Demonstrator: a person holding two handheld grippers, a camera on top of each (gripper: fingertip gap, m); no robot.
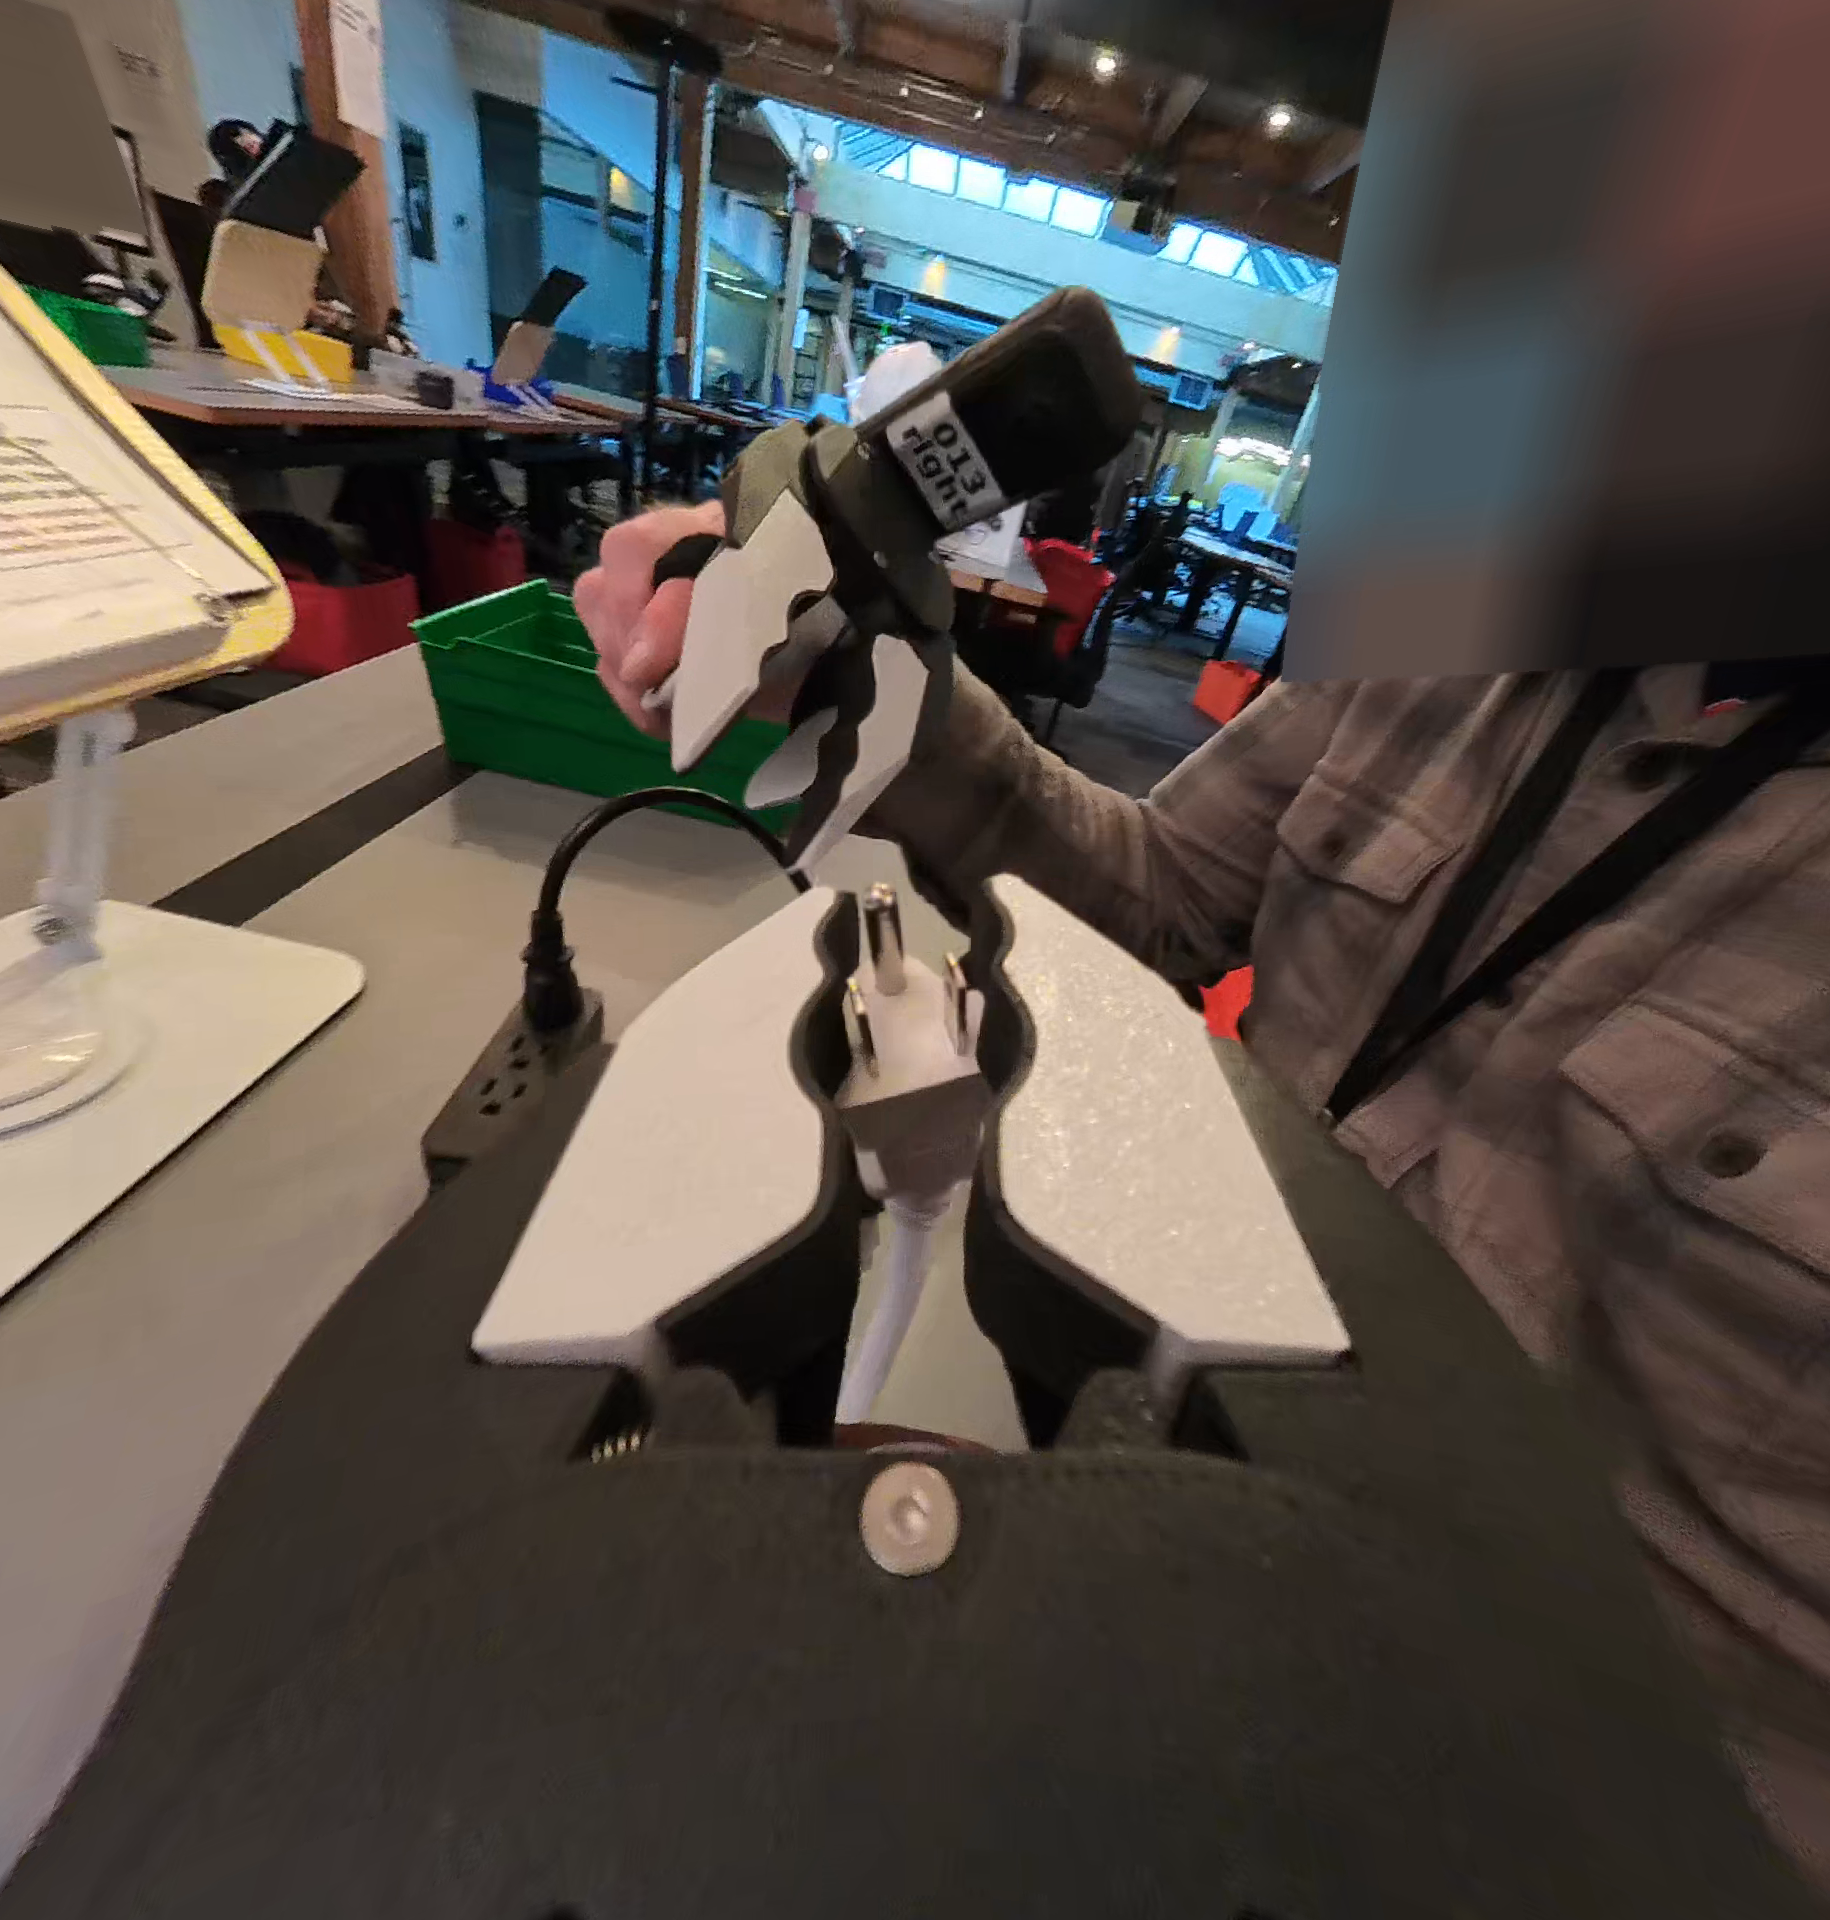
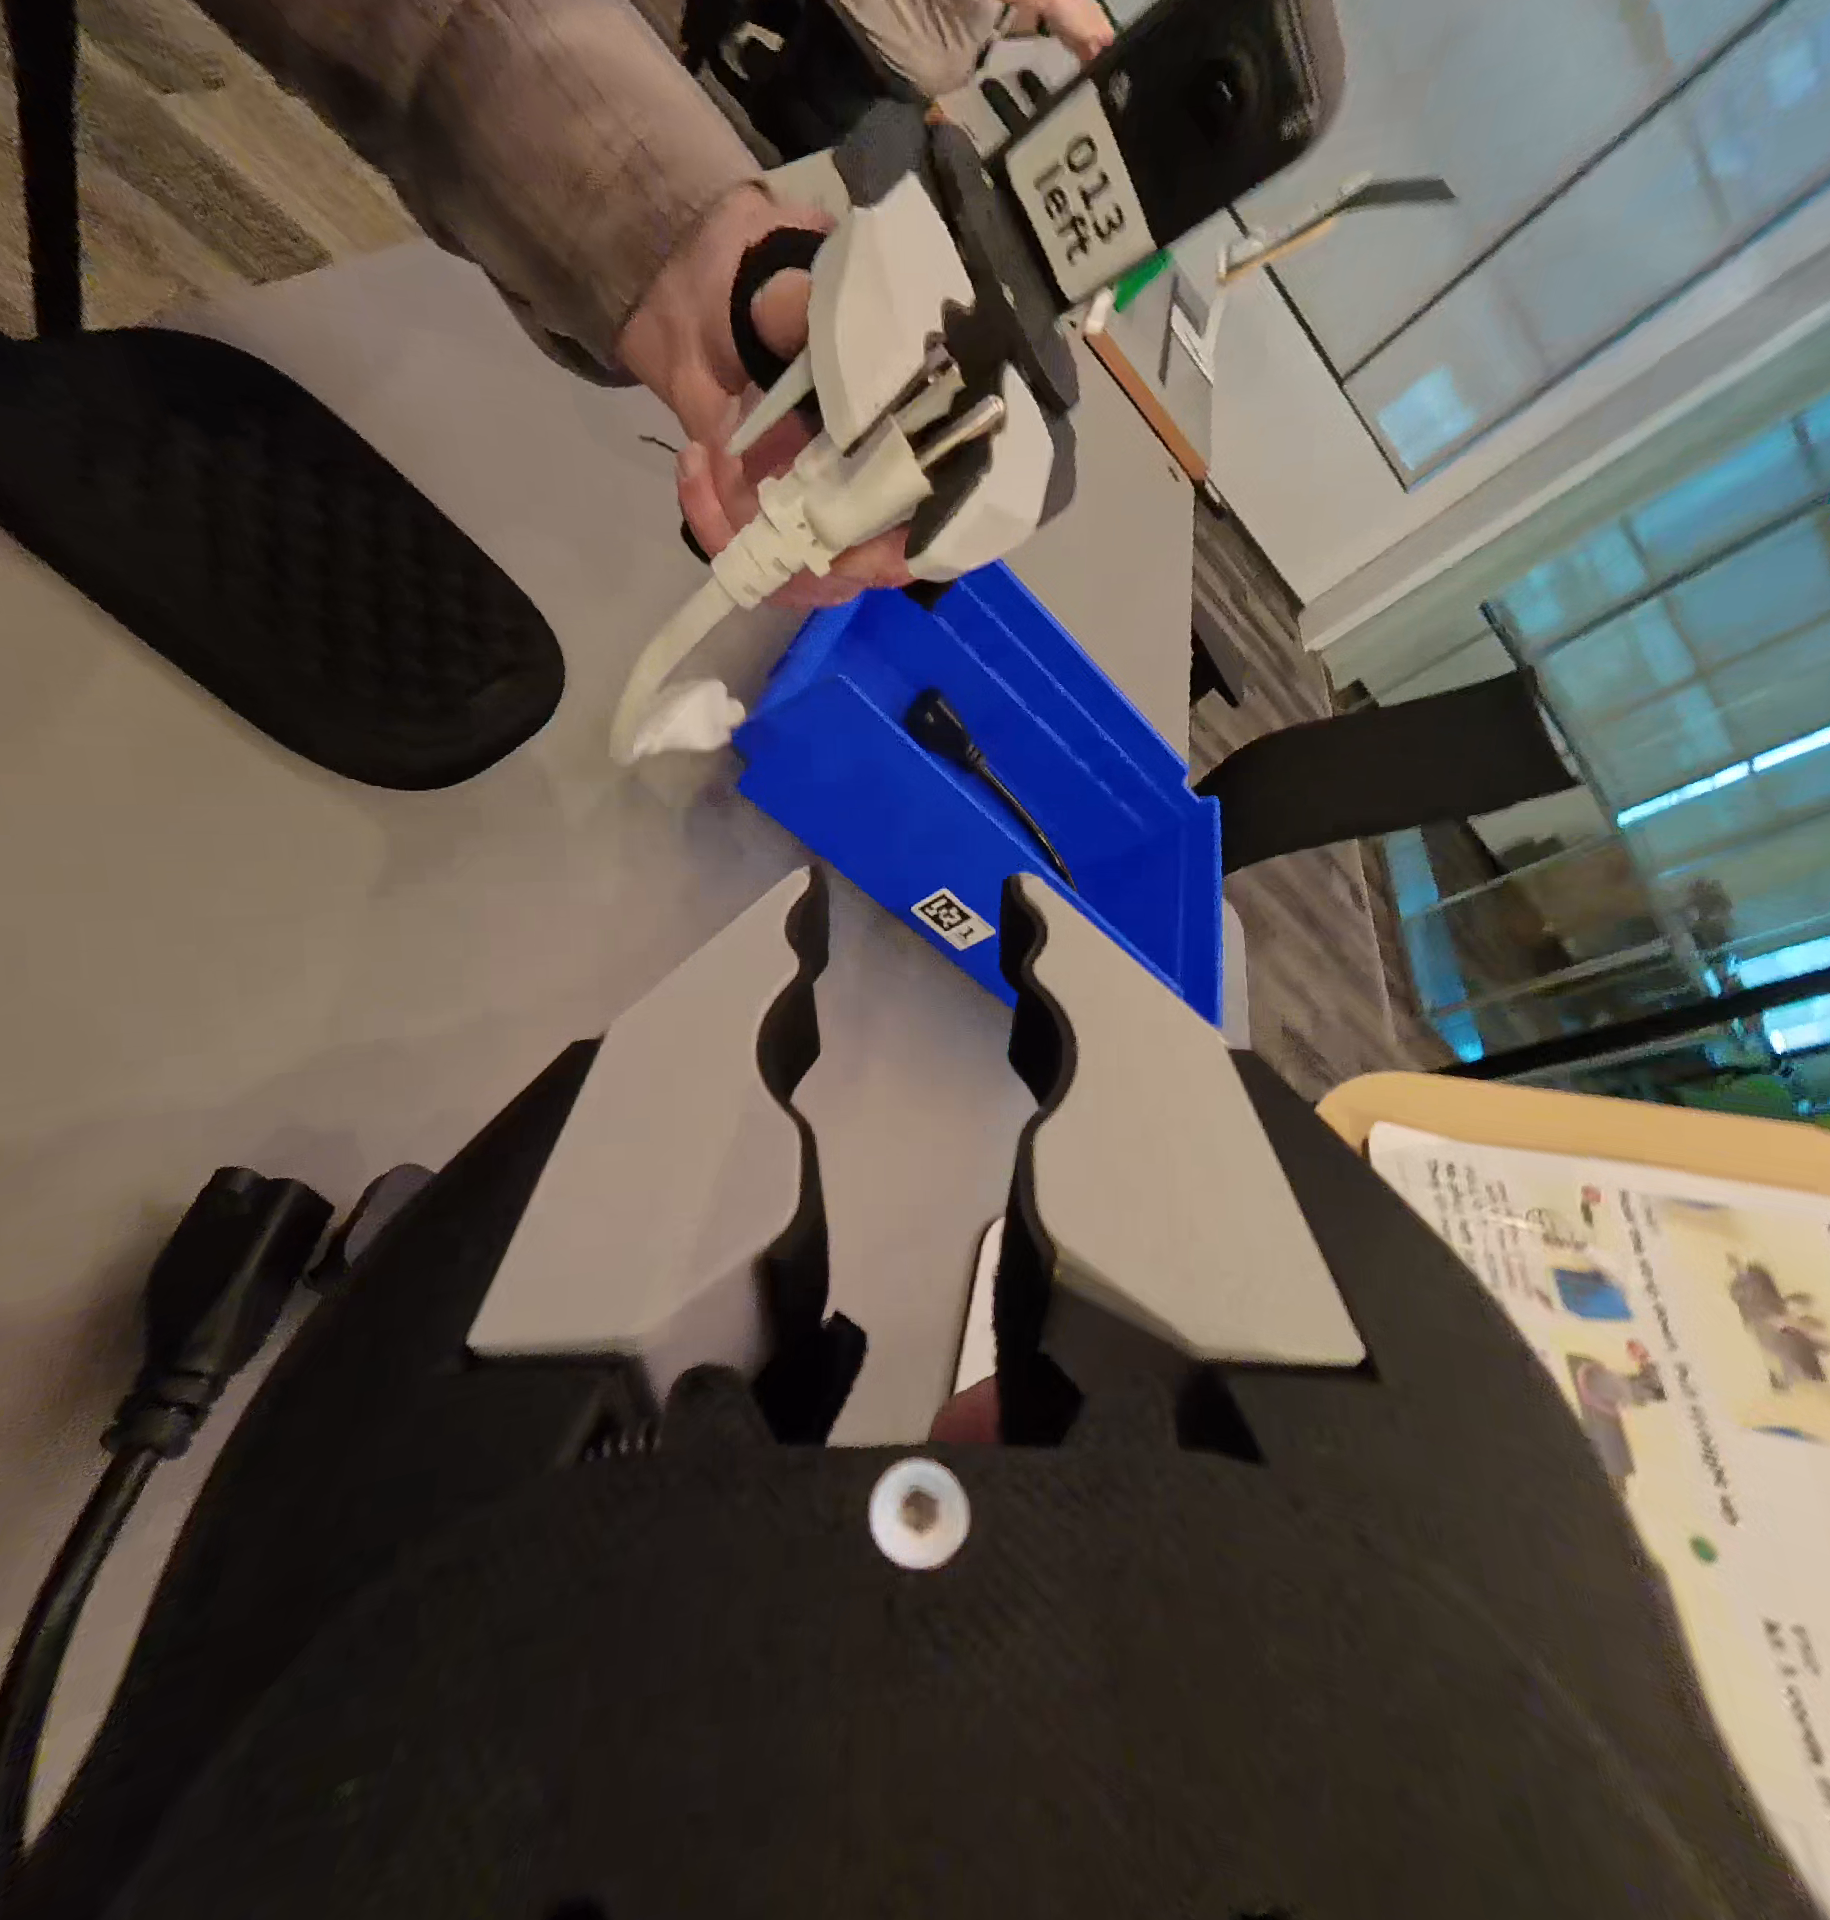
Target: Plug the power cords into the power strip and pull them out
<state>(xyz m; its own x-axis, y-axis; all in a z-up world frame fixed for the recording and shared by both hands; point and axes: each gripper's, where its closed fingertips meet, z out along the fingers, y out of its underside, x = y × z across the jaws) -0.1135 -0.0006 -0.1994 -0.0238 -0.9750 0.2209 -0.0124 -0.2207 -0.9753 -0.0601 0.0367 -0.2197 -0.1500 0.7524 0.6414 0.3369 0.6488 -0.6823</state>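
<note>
Left claw (image 1: 906,1049) clamped on white three-pronged plug (image 1: 906,1091), right claw (image 2: 916,1049) narrowly parted, empty; next, judged: aligning prongs with black power strip (image 1: 495,1091) on grey desk (image 1: 215,1351).

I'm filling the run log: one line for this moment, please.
left gripper: shut on white three-prong plug | right gripper: open, empty | black plug: in black power strip

White plug (image 1: 906,1081) prongs forward – black plug (image 1: 552,971) seated upright in power strip (image 1: 506,1081)
</note>
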